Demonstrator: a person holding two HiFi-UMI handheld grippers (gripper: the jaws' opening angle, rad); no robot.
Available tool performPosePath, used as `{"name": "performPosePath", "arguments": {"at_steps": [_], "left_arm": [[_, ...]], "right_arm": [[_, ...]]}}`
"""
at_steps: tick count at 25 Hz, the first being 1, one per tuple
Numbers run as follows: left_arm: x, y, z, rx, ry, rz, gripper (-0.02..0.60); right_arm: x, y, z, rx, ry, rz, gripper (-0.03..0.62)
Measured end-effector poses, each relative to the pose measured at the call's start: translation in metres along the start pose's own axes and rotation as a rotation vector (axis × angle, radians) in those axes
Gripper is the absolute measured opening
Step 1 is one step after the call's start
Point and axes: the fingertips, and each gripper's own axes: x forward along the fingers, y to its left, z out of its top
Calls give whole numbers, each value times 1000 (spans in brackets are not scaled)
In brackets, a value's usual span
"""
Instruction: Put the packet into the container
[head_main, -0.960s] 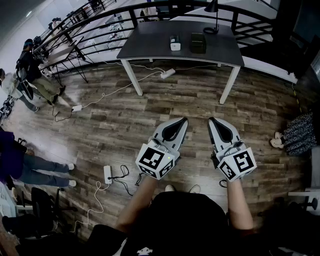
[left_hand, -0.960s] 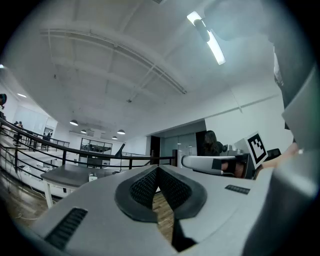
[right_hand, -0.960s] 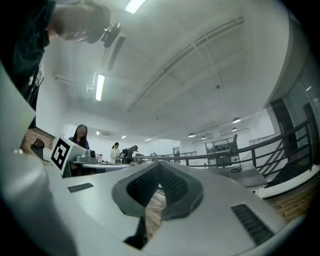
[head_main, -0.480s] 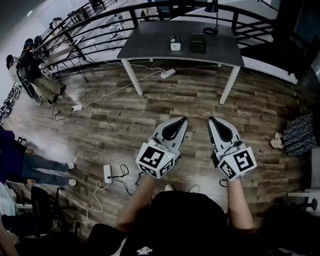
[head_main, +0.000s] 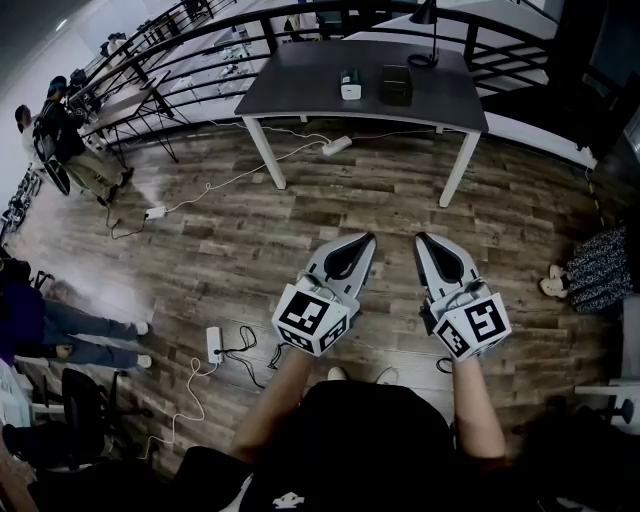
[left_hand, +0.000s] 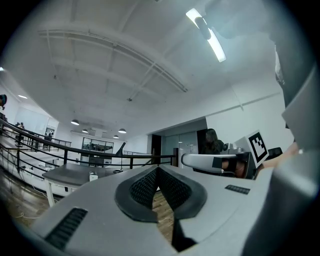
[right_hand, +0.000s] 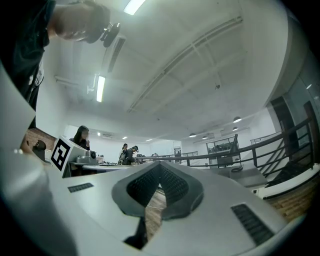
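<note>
Over the last second almost nothing has changed near the person. Both grippers hang in the same place as before, and only the people (head_main: 72, 140) at the far left edge of the room have shifted a little.

Nearest, the left gripper (head_main: 366, 243) and the right gripper (head_main: 421, 243) are held side by side in front of the body, above the wooden floor (head_main: 400, 195), both pointing about level toward the bench. The jaws of each one are together at the tips, with nothing between them. In each gripper view only a slit of floor shows behind the closed pads. A power strip (head_main: 214, 347) with some cables lies on the floor to the left of the person.

Farther, well apart from both grippers, stands the dark bench (head_main: 300, 95). On it I see a small white and dark thing, which I take for the packet (head_main: 350, 86). Near it on the right is a dark box, probably the container (head_main: 397, 86); the two look apart, not touching. A lamp (head_main: 428, 40) stands behind them.

I judge that the task is not yet begun: this is the approach step. The next move calls for walking to the bench, opening one pair of jaws and bringing them around the packet. Whether the container is open on top I cannot tell from here.
</note>
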Motion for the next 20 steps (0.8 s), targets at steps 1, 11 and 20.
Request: {"name": "performPosePath", "arguments": {"at_steps": [1,11,20], "left_arm": [[1,-2,-1,1,2,2,-2],[8,-30,-4,-4,-1,35,-2],[14,-46,-9,36,24,64,-2]], "right_arm": [[-2,-1,0,2,-2,2,3],[-29,-13,1,4,4,27,5],[-46,-30,-9,52,5,36,5]]}}
